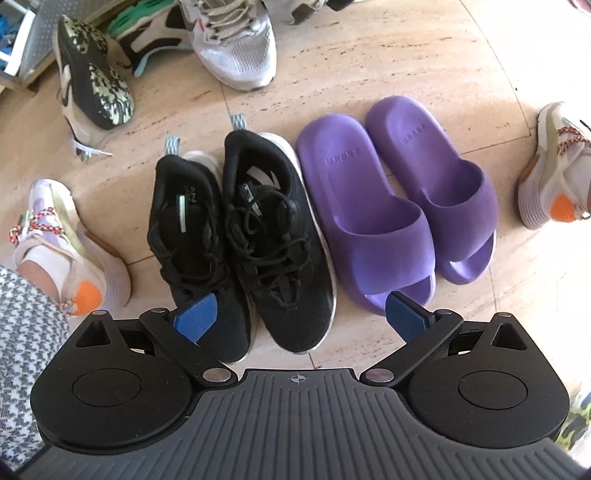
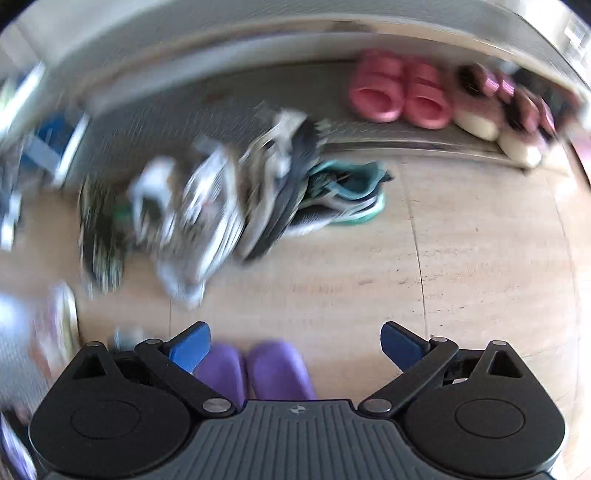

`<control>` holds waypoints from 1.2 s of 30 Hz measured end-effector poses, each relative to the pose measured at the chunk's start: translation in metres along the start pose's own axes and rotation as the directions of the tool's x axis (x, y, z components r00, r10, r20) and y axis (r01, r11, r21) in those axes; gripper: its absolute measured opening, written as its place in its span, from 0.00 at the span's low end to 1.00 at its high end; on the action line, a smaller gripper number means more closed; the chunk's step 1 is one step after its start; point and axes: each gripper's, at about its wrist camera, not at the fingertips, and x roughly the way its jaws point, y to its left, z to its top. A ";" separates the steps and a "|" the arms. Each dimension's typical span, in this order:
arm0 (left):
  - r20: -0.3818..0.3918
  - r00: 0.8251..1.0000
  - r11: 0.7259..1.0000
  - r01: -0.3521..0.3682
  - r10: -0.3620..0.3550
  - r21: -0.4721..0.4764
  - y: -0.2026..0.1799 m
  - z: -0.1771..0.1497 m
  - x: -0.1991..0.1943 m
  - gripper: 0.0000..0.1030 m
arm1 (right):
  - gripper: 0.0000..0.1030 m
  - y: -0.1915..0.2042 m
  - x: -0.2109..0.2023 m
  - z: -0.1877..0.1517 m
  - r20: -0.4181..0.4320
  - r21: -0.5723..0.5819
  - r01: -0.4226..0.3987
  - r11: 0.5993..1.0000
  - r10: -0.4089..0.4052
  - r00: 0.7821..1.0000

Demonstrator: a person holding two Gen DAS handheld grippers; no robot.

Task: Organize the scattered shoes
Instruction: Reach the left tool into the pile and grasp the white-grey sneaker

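Note:
A pair of black sneakers stands side by side on the tiled floor, and a pair of purple slides sits right beside it. My left gripper hangs open above their toes with nothing between its blue pads. In the blurred right wrist view my right gripper is open and empty, high over the floor. The purple slides lie just below it. Farther off is a heap of scattered sneakers, among them a teal-soled one.
A white mesh sneaker, an overturned shoe with a patterned sole and a green-soled one lie beyond the black pair. A person's feet in pastel sneakers flank the rows. Pink slippers and fluffy ones line a low shelf.

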 end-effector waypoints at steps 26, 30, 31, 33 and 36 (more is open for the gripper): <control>0.273 0.935 0.954 -0.158 0.228 -0.255 0.062 0.259 0.037 0.58 | 0.97 -0.041 -0.046 0.031 0.080 0.133 -0.242 0.961 0.233 0.969; 0.248 0.944 0.947 -0.142 0.217 -0.286 0.066 0.259 0.029 0.29 | 0.97 -0.045 -0.042 0.033 0.071 0.145 -0.214 0.966 0.206 0.976; 0.256 0.943 0.946 -0.133 0.213 -0.297 0.068 0.254 0.022 0.22 | 0.97 -0.047 -0.042 0.034 0.076 0.155 -0.215 0.964 0.205 0.976; 0.274 0.942 0.942 -0.102 0.195 -0.321 0.076 0.242 0.006 0.16 | 0.97 -0.049 -0.045 0.037 0.094 0.169 -0.224 0.960 0.211 0.973; 0.286 0.946 0.931 -0.042 0.154 -0.364 0.096 0.213 -0.021 0.14 | 0.97 -0.053 -0.053 0.037 0.132 0.184 -0.238 0.954 0.216 0.967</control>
